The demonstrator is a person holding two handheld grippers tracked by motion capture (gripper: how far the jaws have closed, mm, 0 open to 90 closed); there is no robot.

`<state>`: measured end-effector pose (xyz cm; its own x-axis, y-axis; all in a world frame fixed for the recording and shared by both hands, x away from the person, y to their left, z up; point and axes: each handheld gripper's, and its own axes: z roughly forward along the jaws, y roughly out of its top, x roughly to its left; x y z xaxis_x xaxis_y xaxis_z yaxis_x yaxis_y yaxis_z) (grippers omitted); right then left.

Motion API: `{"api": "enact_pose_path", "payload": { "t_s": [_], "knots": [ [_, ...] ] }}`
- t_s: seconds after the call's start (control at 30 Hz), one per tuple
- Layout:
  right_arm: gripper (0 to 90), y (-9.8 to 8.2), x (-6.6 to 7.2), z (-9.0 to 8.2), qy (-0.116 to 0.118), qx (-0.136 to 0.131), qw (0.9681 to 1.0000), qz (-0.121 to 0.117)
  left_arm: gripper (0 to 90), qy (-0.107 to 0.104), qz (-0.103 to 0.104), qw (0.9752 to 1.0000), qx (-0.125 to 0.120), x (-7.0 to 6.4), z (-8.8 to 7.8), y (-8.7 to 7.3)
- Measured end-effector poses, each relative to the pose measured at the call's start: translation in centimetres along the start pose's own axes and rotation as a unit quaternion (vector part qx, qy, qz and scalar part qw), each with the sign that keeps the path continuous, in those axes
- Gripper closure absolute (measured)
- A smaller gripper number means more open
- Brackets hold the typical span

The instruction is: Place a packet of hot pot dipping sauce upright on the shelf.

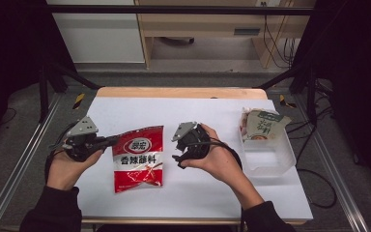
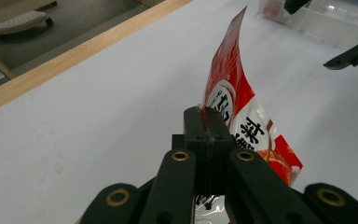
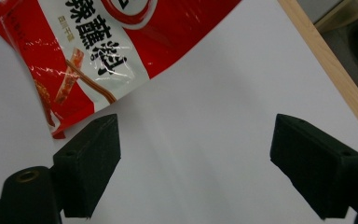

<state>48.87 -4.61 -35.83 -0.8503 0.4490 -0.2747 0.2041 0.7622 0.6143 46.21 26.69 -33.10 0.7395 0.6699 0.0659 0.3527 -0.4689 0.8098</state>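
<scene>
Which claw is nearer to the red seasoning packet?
Left. The left claw is shut on the edge of the red seasoning packet. The right claw stands open beside the packet, apart from it, nothing between its jaws.

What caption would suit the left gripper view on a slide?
Left hand-held gripper shut on a red and white packet, lifting its edge off the white table.

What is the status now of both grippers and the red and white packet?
Left gripper shut on red and white plastic seasoning packet, pinching its edge. Right gripper open, holds nothing. Clear plastic tray at the far right, nothing in between.
</scene>
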Motion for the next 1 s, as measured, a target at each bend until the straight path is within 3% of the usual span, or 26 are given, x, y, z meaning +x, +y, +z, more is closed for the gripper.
{"api": "enact_pose_path", "payload": {
  "t_s": [0.27, 0.37, 0.63, 0.7, 1.0],
  "knots": [
    [21.8, 1.2, -0.8, -0.3, 0.003, 0.000, 0.9999, -0.014, 90.0, -0.008, 0.020, 0.9998, 0.004, -0.6, 0.0, 1.0],
    [25.0, 1.6, -0.9, -0.4, 0.010, 0.001, 0.9997, -0.022, 90.0, -0.020, 0.021, 0.9996, -0.001, -0.6, 0.1, 1.1],
    [27.6, 2.4, -1.0, -0.4, 0.015, 0.008, 0.9993, -0.033, 90.0, -0.024, 0.027, 0.9993, 0.001, -0.7, 0.0, 1.4],
    [33.1, 2.7, -1.0, -0.4, 0.016, 0.004, 0.9991, -0.040, 90.0, -0.025, 0.030, 0.9992, 0.002, -0.7, 0.0, 1.5],
    [31.4, 3.7, -1.1, -0.2, 0.024, 0.010, 0.9986, -0.045, 90.0, -0.029, 0.038, 0.9988, -0.001, -1.2, 0.1, 2.1]
  ]
}}
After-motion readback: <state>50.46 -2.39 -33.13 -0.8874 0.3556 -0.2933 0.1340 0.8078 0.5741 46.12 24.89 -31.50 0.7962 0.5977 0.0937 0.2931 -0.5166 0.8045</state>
